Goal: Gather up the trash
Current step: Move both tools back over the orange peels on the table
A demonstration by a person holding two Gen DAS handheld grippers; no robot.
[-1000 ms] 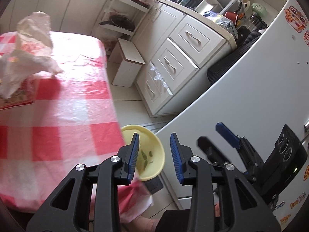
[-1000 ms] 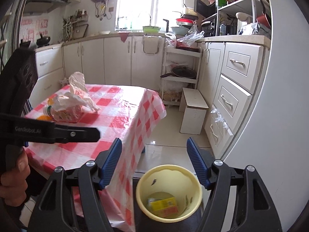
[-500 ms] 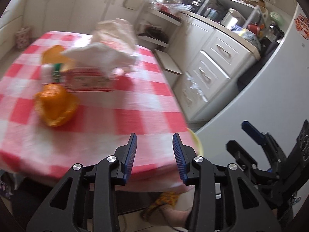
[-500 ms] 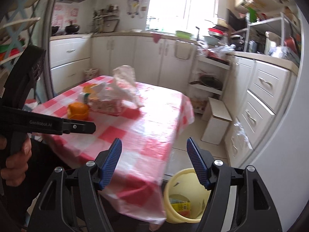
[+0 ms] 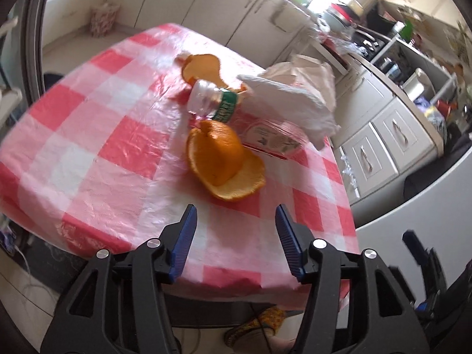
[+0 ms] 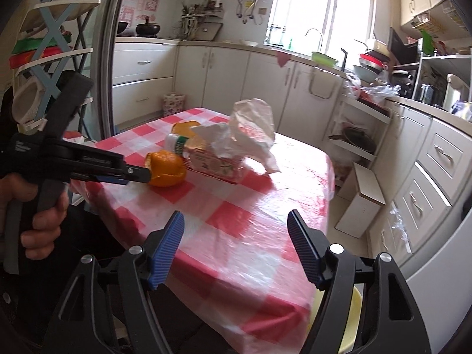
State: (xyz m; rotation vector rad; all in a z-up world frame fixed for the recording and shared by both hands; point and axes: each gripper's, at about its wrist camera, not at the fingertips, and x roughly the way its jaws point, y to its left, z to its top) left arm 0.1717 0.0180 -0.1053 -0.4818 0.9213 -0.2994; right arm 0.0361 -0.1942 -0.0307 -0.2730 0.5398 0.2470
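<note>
Left fingers (image 5: 234, 237): blue-padded, just been spreading, empty, near curled orange peel (image 5: 219, 159).
Right fingers (image 6: 236, 247): spread, empty.
Technique: straddle peel on checked table (image 5: 97, 135), then pinch.

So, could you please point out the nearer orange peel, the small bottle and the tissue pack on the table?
orange peel (image 5: 216, 155): left wrist view, on its domed outer skin.
small bottle (image 5: 206, 101): left wrist view, on its clear body.
tissue pack (image 6: 214, 160): right wrist view, on its printed side.
</note>
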